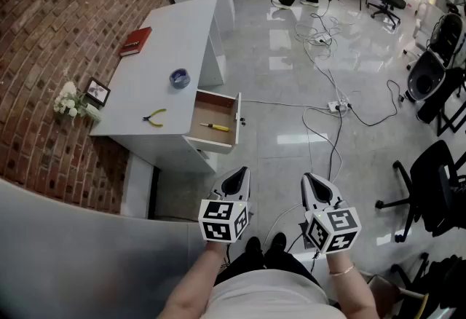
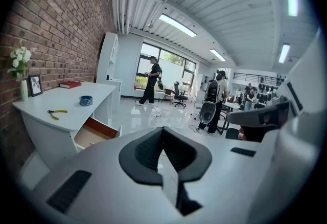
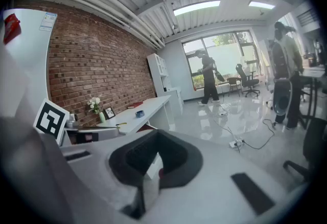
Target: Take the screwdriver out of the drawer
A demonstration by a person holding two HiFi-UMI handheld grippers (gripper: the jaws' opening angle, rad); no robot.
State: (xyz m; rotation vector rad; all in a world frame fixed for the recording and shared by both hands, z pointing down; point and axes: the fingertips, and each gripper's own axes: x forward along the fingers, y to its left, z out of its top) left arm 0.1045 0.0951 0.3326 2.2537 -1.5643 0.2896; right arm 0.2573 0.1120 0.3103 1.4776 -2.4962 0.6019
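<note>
- Screwdriver lies flat on the bottom of the open drawer, close to the front wall; it is thin and yellow; I see nothing else in there with it.
- The drawer sticks out from the white desk; it is already pulled out far enough, so I do not need to open it more.
- My left gripper has its jaws pressed together with nothing in them; my right gripper is closed tight and empty too; both hang in front of me, well apart from the drawer.
- The step now is to get close; I would walk up to the drawer first and watch the cables on the floor on my right.
- I would pick one gripper and spread its jaws wide before it goes in; closed jaws cannot take anything.
- I would come down from above with one jaw on each side of the fat part; the yellow end looks like the handle, but it is so small from here that I am not sure.
- Then squeeze gently and lift straight up, so the tool does not bump the drawer walls.
- The pliers and the tape roll on the desk top are not my job; I would leave them alone.
</note>
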